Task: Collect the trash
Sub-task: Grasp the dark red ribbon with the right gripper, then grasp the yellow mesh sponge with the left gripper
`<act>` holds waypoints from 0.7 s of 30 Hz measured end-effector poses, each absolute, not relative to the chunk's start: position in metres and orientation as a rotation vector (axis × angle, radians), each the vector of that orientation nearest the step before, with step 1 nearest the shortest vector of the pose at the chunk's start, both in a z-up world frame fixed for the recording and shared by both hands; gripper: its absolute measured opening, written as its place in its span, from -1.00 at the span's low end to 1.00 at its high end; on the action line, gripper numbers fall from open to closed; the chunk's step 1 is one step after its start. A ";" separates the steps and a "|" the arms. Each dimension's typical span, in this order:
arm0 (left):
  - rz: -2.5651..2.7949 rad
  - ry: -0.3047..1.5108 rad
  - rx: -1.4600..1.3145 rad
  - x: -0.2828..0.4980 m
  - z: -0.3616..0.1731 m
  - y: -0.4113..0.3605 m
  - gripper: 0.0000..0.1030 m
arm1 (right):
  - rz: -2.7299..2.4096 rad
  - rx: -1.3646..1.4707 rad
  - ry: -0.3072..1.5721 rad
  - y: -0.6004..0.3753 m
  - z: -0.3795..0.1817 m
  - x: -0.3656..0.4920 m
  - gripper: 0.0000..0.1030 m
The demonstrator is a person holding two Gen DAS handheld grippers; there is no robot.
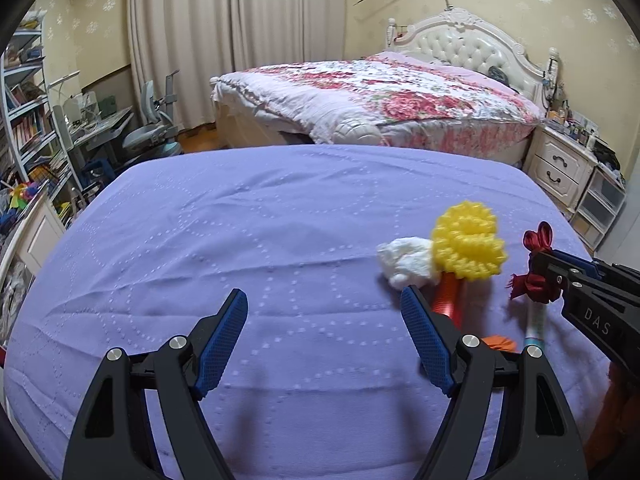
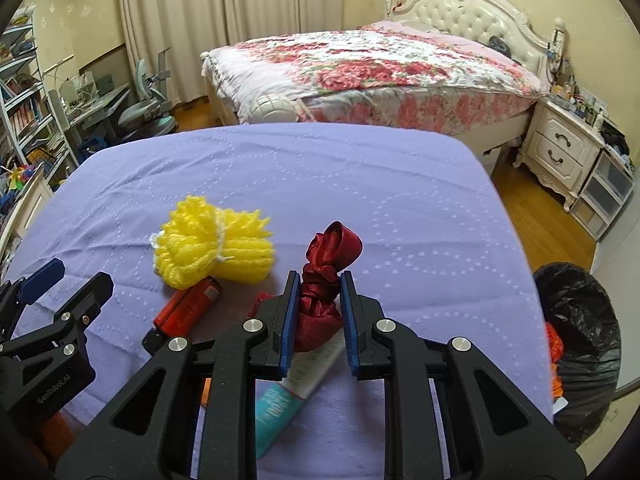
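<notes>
On the purple cloth (image 1: 260,240) lie a yellow yarn bundle (image 1: 468,246), a white crumpled tissue (image 1: 404,262), a red cylinder (image 1: 446,296) and a white-and-teal tube (image 2: 288,384). My right gripper (image 2: 320,296) is shut on a dark red ribbon bundle (image 2: 324,280) and holds it over the tube; the same bundle (image 1: 534,280) shows in the left wrist view. My left gripper (image 1: 324,312) is open and empty, just left of the pile, its right finger beside the red cylinder. The yarn (image 2: 212,248) and cylinder (image 2: 186,310) also show in the right wrist view.
A bin lined with a black bag (image 2: 576,340) stands on the floor at the cloth's right edge, with something orange inside. Beyond are a floral bed (image 1: 380,96), a white nightstand (image 1: 560,164), and a desk, chair and bookshelves (image 1: 28,120) at left.
</notes>
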State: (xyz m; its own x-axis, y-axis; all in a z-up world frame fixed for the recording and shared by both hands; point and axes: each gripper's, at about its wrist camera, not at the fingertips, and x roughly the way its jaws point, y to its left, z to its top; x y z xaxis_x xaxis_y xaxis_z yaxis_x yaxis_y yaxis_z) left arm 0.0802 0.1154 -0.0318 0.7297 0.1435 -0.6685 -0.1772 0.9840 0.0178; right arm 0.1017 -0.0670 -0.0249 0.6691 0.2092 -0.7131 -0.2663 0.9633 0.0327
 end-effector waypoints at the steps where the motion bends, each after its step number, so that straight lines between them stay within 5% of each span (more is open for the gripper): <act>1: 0.170 0.728 -0.043 0.081 -0.030 0.111 0.49 | 0.260 -0.075 0.789 -0.072 -0.024 0.101 -0.62; 18: 0.067 0.715 0.022 0.120 -0.025 0.042 0.47 | 0.159 0.025 0.783 -0.156 -0.032 0.099 -0.61; 21: 0.063 0.716 0.048 0.126 -0.028 0.036 0.10 | 0.160 0.038 0.788 -0.162 -0.037 0.099 -0.61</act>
State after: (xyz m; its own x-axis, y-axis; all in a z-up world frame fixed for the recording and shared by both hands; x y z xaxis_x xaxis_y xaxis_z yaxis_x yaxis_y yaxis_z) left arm 0.1256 0.0365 -0.0278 0.7525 0.0738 -0.6545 -0.0408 0.9970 0.0655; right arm 0.0987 -0.1620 -0.0366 0.6938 0.1576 -0.7027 -0.1292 0.9872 0.0938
